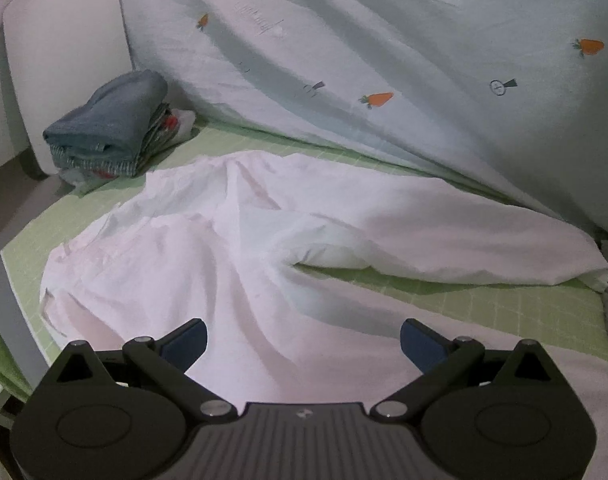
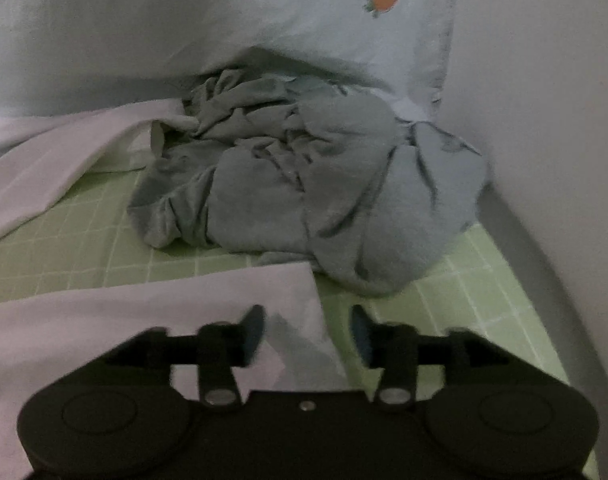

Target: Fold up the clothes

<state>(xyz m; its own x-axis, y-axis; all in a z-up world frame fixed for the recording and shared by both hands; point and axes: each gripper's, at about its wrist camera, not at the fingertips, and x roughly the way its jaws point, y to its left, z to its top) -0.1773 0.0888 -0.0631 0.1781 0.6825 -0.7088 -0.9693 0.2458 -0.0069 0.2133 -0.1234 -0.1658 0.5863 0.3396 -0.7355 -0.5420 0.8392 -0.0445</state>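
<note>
Left gripper (image 1: 304,338) jaws wide, nothing between, hovering over white pants (image 1: 208,264). Contact with the cloth: cannot tell. Pants spread flat on green sheet (image 1: 483,300), waist end toward the left edge, one leg running right, second leg toward the camera, green gap between them. Folded stack (image 1: 112,128) beyond, far left: blue-grey piece on top, striped and printed layers under it, sitting on the sheet near a white pillow (image 1: 64,64). Pale carrot-print duvet (image 1: 383,40) banked along the back, touching the far edge of the pants.

Right gripper (image 2: 305,334) jaws moderately open, empty, straddling the corner of the pants (image 2: 144,312): left finger (image 2: 252,332) over white cloth, right finger (image 2: 361,336) over bare sheet (image 2: 443,304). View a bit blurred. Crumpled grey garment (image 2: 315,184) just ahead, unfolded, heaped on the sheet, touching the pants hem at its near edge and the other pant leg at upper left. Duvet (image 2: 264,12) draped over its back. White wall (image 2: 543,120) at right.
</note>
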